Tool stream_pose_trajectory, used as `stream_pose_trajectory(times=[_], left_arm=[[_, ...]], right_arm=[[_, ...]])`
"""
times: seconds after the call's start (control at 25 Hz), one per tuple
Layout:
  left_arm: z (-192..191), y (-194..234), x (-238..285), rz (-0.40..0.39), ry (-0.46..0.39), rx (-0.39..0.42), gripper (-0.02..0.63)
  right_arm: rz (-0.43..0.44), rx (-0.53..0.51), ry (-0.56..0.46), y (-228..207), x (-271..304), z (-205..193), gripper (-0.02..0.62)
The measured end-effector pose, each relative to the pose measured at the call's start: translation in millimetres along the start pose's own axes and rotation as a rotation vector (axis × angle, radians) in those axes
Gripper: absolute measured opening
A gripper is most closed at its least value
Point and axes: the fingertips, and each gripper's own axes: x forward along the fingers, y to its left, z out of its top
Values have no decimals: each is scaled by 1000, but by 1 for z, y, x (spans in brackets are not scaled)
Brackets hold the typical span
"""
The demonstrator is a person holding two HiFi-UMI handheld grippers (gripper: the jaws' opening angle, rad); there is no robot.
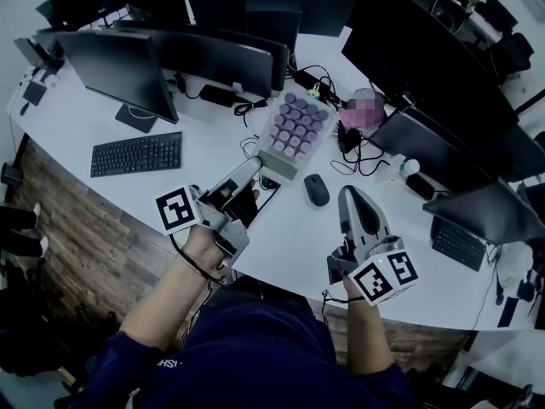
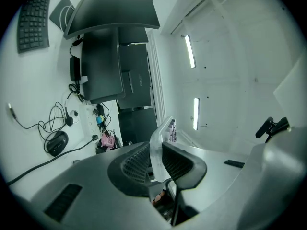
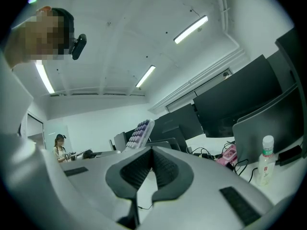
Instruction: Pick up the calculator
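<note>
Room: a white curved bench (image 1: 298, 237) is seen from above, ringed by dark monitors (image 1: 119, 71); a wood-patterned floor (image 1: 77, 245) is shown beyond its near edge.
Bench items: a black keyboard (image 1: 136, 153) is laid at the left and a dark mouse (image 1: 316, 189) near the middle. Tangled black cables (image 1: 362, 156) are spread behind the mouse, and a second keyboard (image 1: 458, 244) is set at the far right.
Calculator: the calculator (image 1: 294, 130), pale-bodied with rows of round purple keys, is held up off the bench and tilted. It is placed just ahead of the left tool and up-left of the mouse in the head view.
Left tool: the left tool (image 1: 254, 169) is clamped on the calculator's near edge. In the left gripper view that pale edge is seen pinched between the ribbed pads (image 2: 136, 162), which are parted only by its thickness.
Right tool: the right tool (image 1: 351, 196) is closed, its pads met at the tips with nothing between them. It is held just right of the mouse, apart from the calculator.
Marker cubes: one cube (image 1: 179, 210) is carried on the left tool and another (image 1: 385, 277) on the right.
Bottle: a clear bottle (image 3: 264, 159) with a white cap is stood upright on the bench, seen at the right of the right gripper view.
Ceiling: long strip lights (image 3: 191, 29) are seen overhead.
</note>
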Motion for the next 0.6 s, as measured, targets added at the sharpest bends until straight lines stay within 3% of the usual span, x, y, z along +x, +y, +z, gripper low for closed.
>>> stream_pose_trajectory(times=[0.6], left_arm=[[4, -27, 8, -50, -24, 30, 98]], right_arm=[[35, -46, -56, 11, -4, 26, 5]])
